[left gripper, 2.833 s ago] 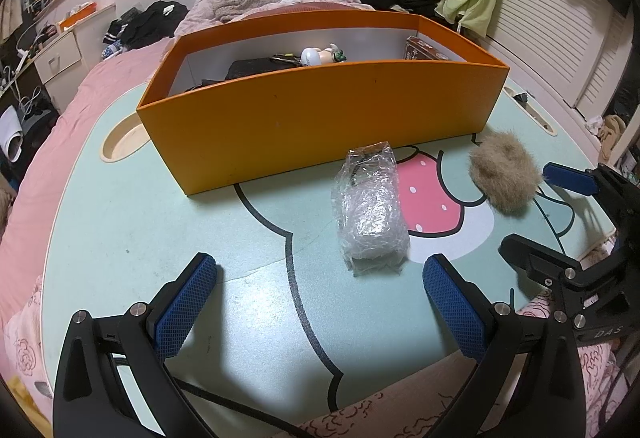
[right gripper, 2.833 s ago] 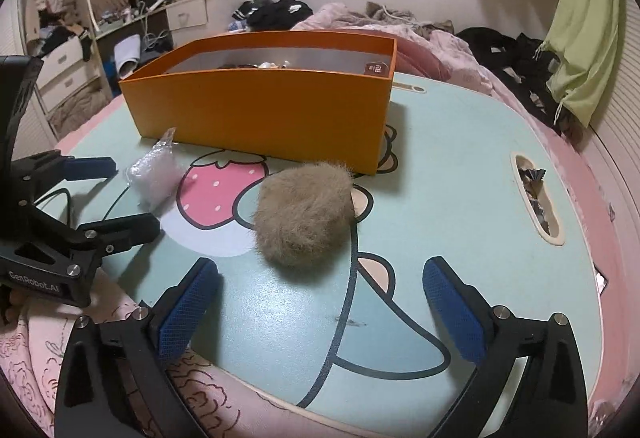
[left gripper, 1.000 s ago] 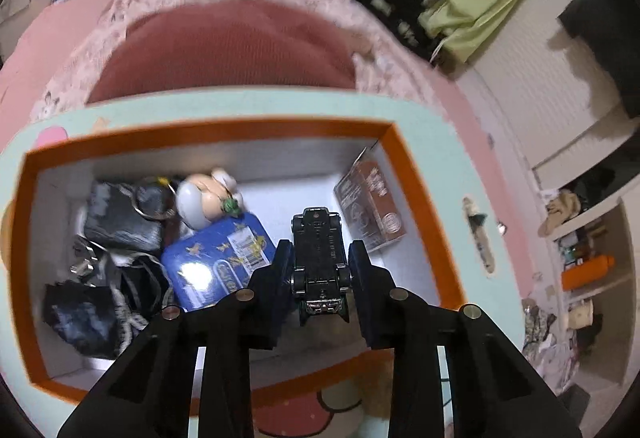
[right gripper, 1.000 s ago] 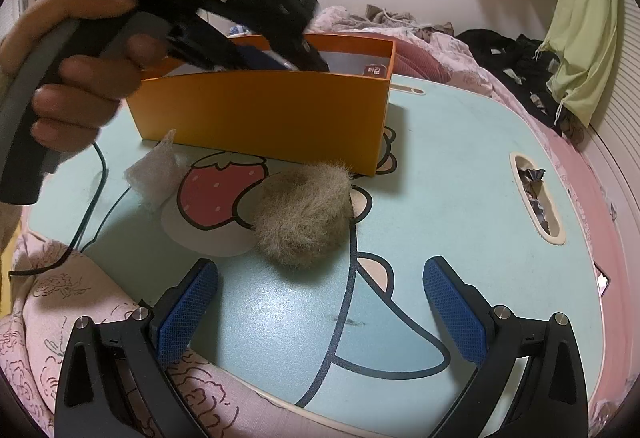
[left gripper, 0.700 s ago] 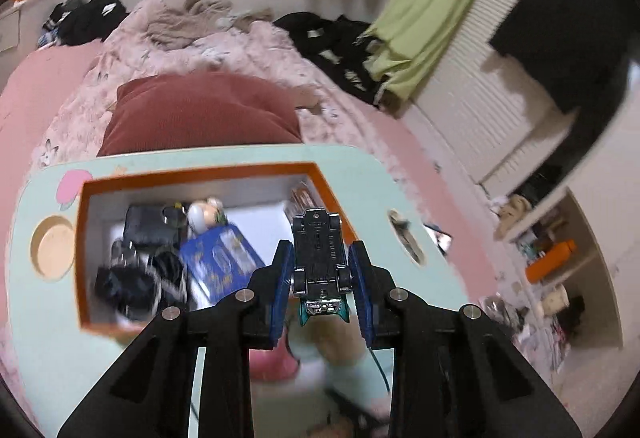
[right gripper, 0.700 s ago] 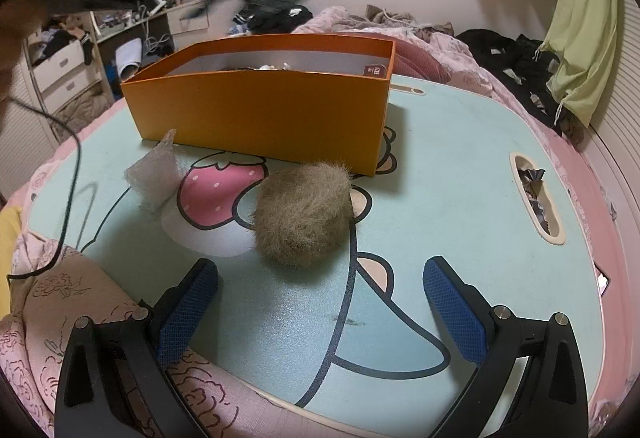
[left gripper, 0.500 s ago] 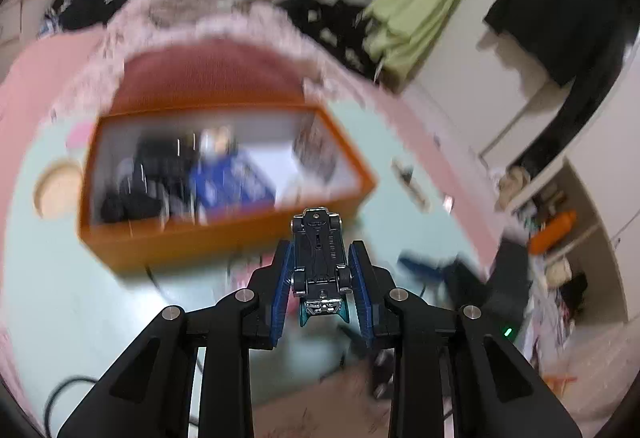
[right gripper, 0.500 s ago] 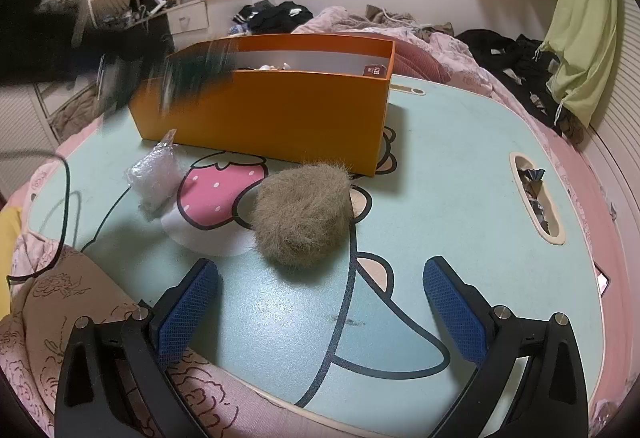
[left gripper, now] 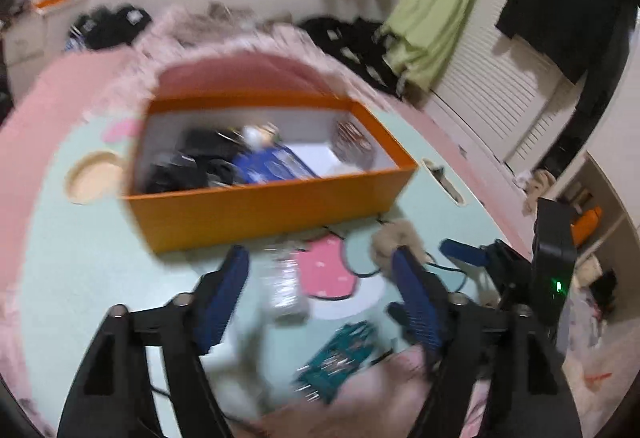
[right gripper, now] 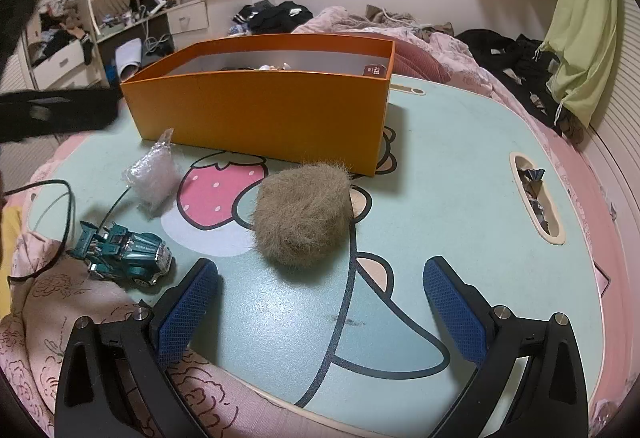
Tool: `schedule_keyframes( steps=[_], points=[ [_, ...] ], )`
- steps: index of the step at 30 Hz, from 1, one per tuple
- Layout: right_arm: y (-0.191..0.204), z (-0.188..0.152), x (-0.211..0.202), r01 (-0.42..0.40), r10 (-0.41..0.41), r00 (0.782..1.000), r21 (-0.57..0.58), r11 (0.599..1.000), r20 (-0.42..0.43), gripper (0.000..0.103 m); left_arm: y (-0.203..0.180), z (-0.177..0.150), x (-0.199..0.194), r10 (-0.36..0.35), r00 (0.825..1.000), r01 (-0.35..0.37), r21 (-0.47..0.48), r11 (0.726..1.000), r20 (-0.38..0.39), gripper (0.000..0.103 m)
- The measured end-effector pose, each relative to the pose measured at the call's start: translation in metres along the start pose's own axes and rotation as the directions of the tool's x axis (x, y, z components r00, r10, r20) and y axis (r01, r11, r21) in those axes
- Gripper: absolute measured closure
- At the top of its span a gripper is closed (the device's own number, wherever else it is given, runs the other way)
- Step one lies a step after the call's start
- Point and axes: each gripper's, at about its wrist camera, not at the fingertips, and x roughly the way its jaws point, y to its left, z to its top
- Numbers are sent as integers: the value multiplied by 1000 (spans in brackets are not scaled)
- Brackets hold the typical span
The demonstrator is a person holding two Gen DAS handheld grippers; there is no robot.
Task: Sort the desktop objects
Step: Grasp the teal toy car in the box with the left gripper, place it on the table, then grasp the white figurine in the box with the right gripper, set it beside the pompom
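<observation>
A teal toy car [right gripper: 124,252] stands on its wheels at the table's near left edge, beside the pink quilt. In the blurred left wrist view the toy car [left gripper: 340,358] lies below and apart from my left gripper [left gripper: 318,262], whose jaws are opening with nothing between them. A crumpled clear plastic bag [right gripper: 154,173] and a tan fur ball [right gripper: 304,213] lie in front of the orange box [right gripper: 260,109], which holds several items. My right gripper [right gripper: 320,278] stands open and empty just short of the fur ball.
The mint cartoon-print table [right gripper: 460,157] has a slot with wrappers [right gripper: 536,193] at the right and a round recess [left gripper: 94,177] at the left. A black cable [right gripper: 60,205] loops near the car. Bedding and clothes lie behind the box.
My left gripper pulled back from above the box to the table's near side and opened. The toy car left its jaws and now sits at the table edge. The right gripper stayed still.
</observation>
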Motion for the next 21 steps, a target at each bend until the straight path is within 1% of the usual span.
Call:
schedule_keyframes(
  steps=[2, 5, 6, 8, 10, 12, 13, 14, 15, 18, 20, 21],
  points=[
    [0, 0, 0, 0, 0, 1000, 0, 1000, 0, 0, 8, -6, -12, 6, 1000, -5, 11, 1000, -7, 27],
    [0, 0, 0, 0, 0, 1000, 0, 1000, 0, 0, 13, -21, -22, -37, 996, 42, 64, 997, -84, 27],
    [1, -1, 0, 1, -1, 1000, 0, 1000, 0, 0, 10, -25, -21, -27, 995, 35, 84, 996, -99, 27],
    [0, -1, 0, 1, -1, 1000, 0, 1000, 0, 0, 2, -35, -15, 38, 992, -20, 150, 989, -119, 27],
    [-1, -1, 0, -1, 1, 1000, 0, 1000, 1, 0, -10, -43, 1, 102, 986, -71, 213, 974, -136, 27],
    [0, -1, 0, -1, 1, 1000, 0, 1000, 1, 0, -17, -49, 19, 124, 976, -79, 237, 968, -179, 27],
    [-1, -1, 0, 0, 0, 1000, 0, 1000, 0, 0, -19, -52, 30, 127, 971, -76, 245, 967, -202, 27],
    [0, -1, 1, 0, 0, 1000, 0, 1000, 0, 0, -20, -52, 36, 125, 971, -73, 245, 967, -205, 27],
    [0, 0, -1, 0, 0, 1000, 0, 1000, 1, 0, -20, -50, 40, 120, 974, -72, 236, 969, -195, 27],
    [0, 0, -1, 0, 0, 1000, 0, 1000, 0, 0, -12, -35, 52, 141, 978, -111, 193, 975, -151, 27],
    [0, 0, -1, 0, 0, 1000, 1, 1000, 0, 0, -7, -29, 54, 160, 976, -134, 173, 976, -145, 27],
    [-1, 0, -1, 0, 0, 1000, 1, 1000, 0, 0, -5, -27, 53, 155, 977, -131, 164, 978, -145, 27]
  ],
)
